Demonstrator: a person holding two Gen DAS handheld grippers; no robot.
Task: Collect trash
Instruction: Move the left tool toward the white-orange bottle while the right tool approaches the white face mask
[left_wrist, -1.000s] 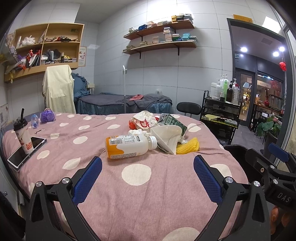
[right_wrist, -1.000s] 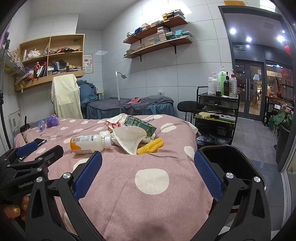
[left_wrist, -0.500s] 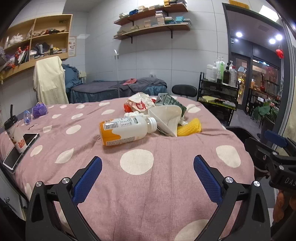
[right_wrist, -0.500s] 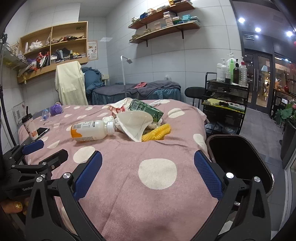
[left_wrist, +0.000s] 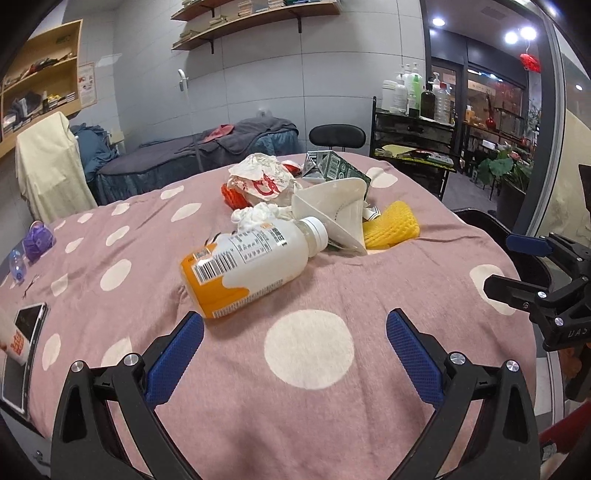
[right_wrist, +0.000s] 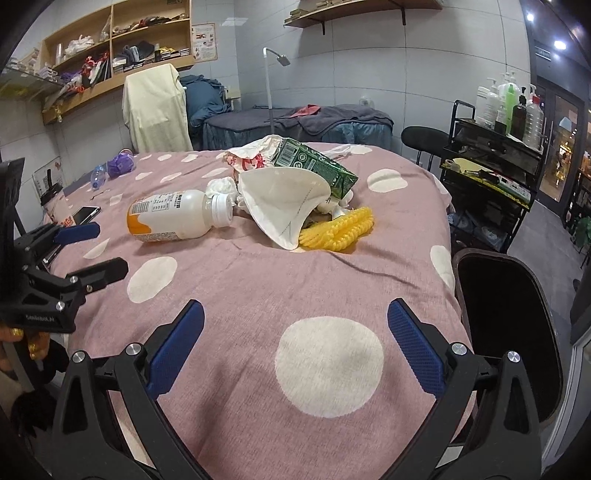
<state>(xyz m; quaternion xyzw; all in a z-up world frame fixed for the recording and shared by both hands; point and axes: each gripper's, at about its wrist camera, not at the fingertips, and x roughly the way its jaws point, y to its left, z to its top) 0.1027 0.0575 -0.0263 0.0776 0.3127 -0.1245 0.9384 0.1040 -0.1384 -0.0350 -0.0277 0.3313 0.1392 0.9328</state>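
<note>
On the bed (left_wrist: 221, 387) in the left wrist view, the bottle (left_wrist: 251, 266) lies on its side near the middle and looms larger than a second ago, the left gripper (left_wrist: 294, 341) having come closer. Its blue pads stand wide apart, empty, touching nothing; the left pad sits just short of the bottle's orange base. Behind the cap lie the crumpled tissue (left_wrist: 255, 214), paper wrapper (left_wrist: 264, 181), green carton (left_wrist: 334, 168), white mask (left_wrist: 338, 210) and yellow foam net (left_wrist: 391, 229)

Over the bed's near edge in the right wrist view, the pile has also drawn nearer. The right gripper (right_wrist: 295, 341) hangs fully spread above the spotted cover, holding nothing. The black bin (right_wrist: 506, 332) stands beside the bed's right edge; the left gripper shows at the left edge
</note>
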